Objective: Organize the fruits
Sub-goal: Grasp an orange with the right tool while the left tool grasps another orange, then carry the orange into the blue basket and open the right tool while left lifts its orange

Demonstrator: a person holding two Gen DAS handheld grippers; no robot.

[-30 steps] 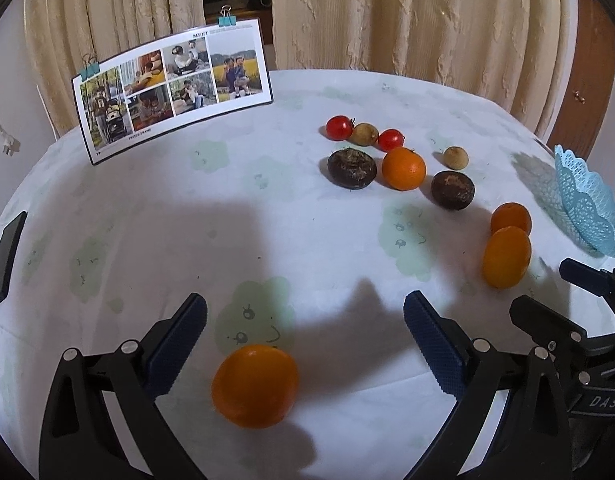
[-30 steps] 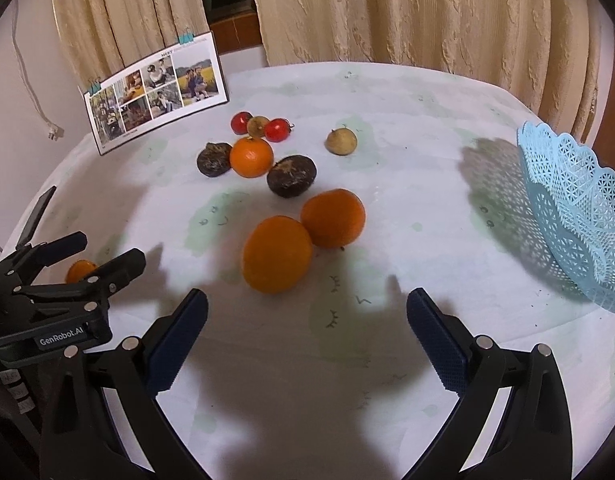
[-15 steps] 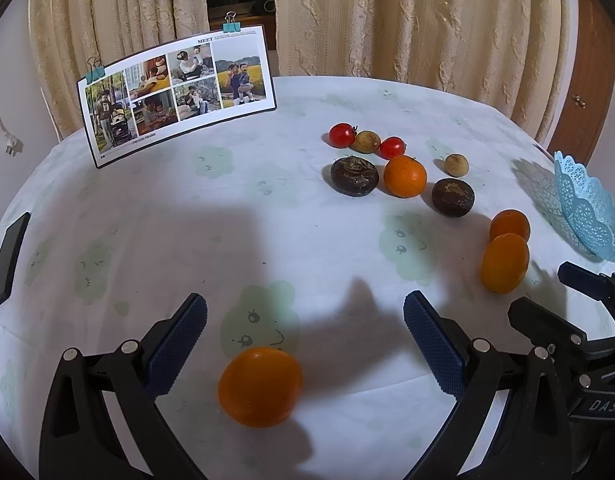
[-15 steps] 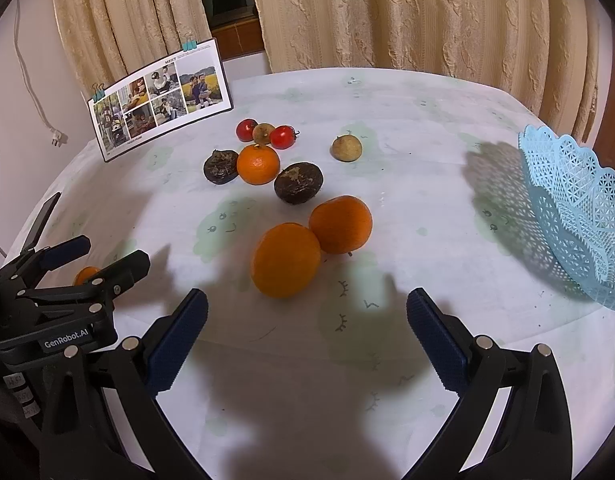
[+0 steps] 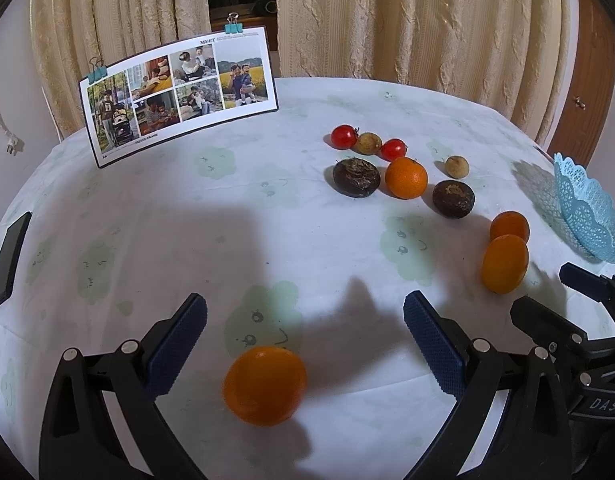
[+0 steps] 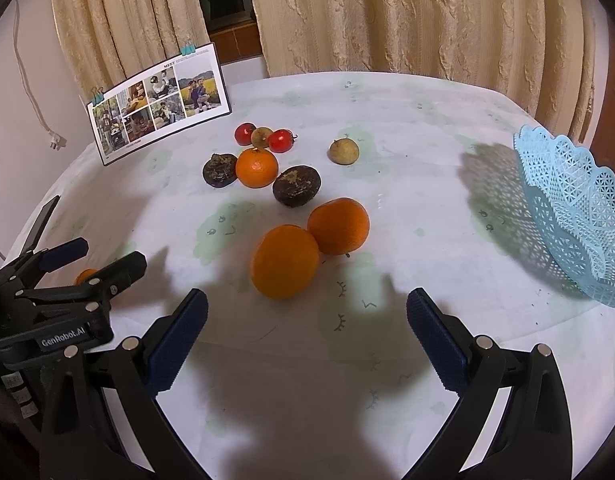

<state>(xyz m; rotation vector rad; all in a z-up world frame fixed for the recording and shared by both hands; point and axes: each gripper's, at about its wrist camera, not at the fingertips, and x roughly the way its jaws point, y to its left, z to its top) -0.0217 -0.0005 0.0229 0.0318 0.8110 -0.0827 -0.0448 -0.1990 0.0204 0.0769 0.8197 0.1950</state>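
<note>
My left gripper (image 5: 305, 332) is open, with an orange (image 5: 264, 385) lying on the tablecloth between and just below its fingers. My right gripper (image 6: 307, 330) is open and empty, just short of two oranges (image 6: 285, 261) (image 6: 338, 225) that touch each other. Farther back lie a third orange (image 6: 256, 168), two dark round fruits (image 6: 296, 185) (image 6: 219, 170), two red tomatoes (image 6: 280, 141) (image 6: 244, 133) and two small brownish fruits (image 6: 343, 151) (image 6: 261, 137). A light-blue lace basket (image 6: 575, 216) stands at the right.
A photo card (image 5: 179, 92) held by clips stands at the back left of the round table. A black phone (image 5: 9, 260) lies at the left edge. Curtains hang behind the table. The right gripper shows in the left wrist view (image 5: 563, 296).
Both grippers have drawn back and risen a little, so the fruits sit lower and farther in view. The orange under the left gripper has not moved. Both stay open.
</note>
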